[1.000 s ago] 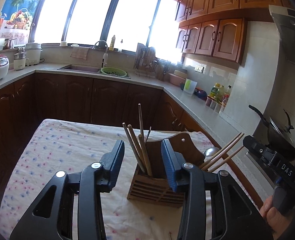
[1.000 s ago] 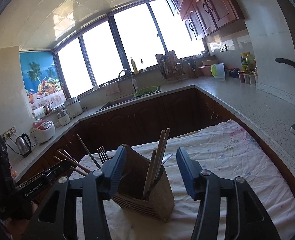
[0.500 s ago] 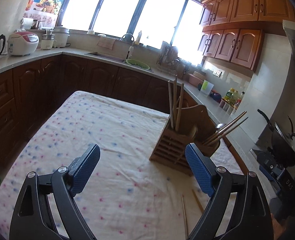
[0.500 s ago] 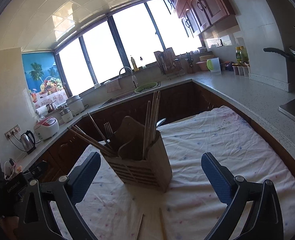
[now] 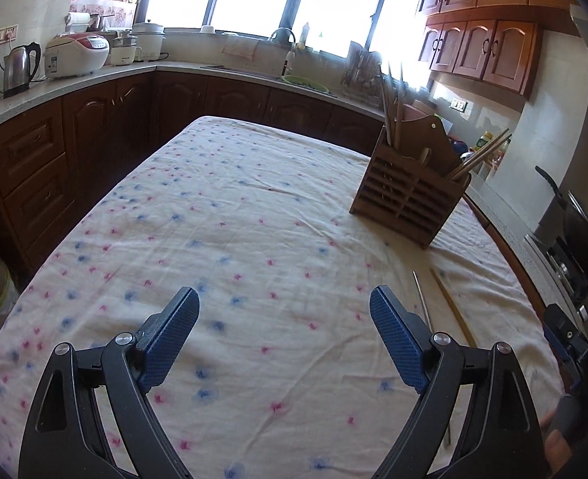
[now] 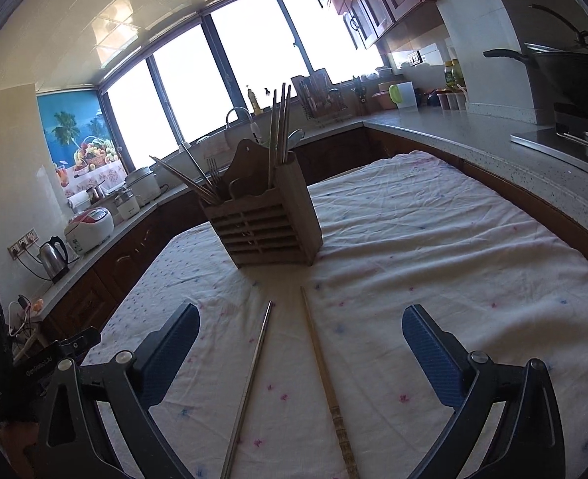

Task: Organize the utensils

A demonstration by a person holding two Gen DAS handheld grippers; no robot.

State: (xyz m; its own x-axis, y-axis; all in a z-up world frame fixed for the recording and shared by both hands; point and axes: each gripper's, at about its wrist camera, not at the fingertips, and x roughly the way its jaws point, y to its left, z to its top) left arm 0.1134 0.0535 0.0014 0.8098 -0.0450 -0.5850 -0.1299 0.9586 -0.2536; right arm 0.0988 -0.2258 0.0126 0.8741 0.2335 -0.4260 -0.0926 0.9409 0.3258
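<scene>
well, both the left gripper and right gripper are spread wide, gripping nothing; a metal chopstick and wooden chopstick lie side by side, apart, on the tablecloth between the right jaws. beyond them stands the wooden utensil holder, with chopsticks upright in it.

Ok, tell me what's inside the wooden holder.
The holder has upright chopsticks, slanted chopsticks, a fork and a spoon sticking out. Their lower ends are hidden behind its walls.

the left gripper body bears small pale lettering, too blurred to read.
</scene>
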